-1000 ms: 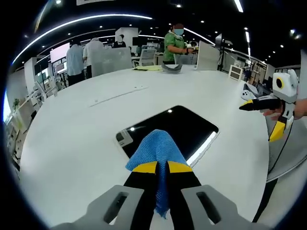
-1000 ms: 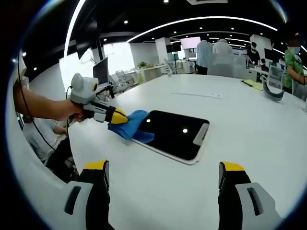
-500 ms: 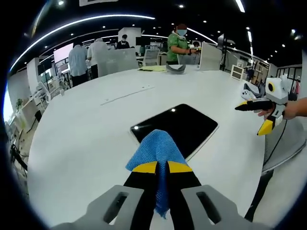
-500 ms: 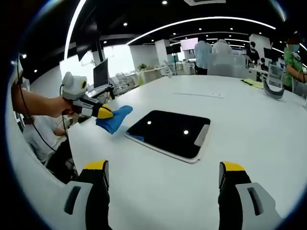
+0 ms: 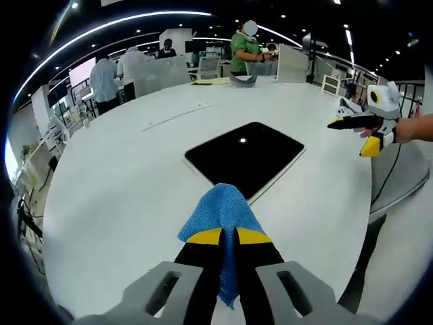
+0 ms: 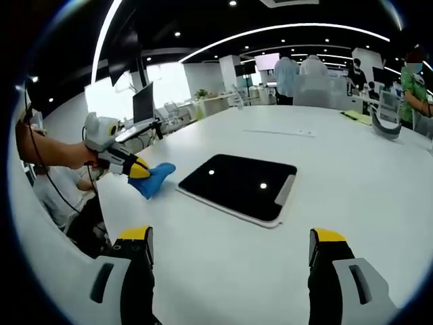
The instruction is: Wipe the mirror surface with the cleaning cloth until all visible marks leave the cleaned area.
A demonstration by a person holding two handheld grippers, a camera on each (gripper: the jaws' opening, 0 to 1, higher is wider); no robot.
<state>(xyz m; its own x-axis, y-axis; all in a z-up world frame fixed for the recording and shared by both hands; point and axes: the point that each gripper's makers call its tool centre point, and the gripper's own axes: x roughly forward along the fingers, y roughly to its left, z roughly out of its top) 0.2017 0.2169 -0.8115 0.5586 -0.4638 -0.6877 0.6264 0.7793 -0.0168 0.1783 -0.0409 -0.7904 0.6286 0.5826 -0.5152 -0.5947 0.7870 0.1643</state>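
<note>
Blue cleaning cloth [image 5: 220,211], soft and floppy, is pinched by its bunched end in the left gripper [image 5: 227,236] just off the mirror [image 5: 245,154] lying flat on the white bench [image 5: 122,176], right gripper [image 6: 230,245] spread wide, empty.

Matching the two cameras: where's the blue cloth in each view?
Left gripper view: the blue cloth sits low in the centre, clamped in the left tongs, just short of the mirror.
Right gripper view: the cloth is at middle left, held beside the mirror's left edge, apart from it.
Shared landmark: the dark mirror lying flat on the white table.
</note>
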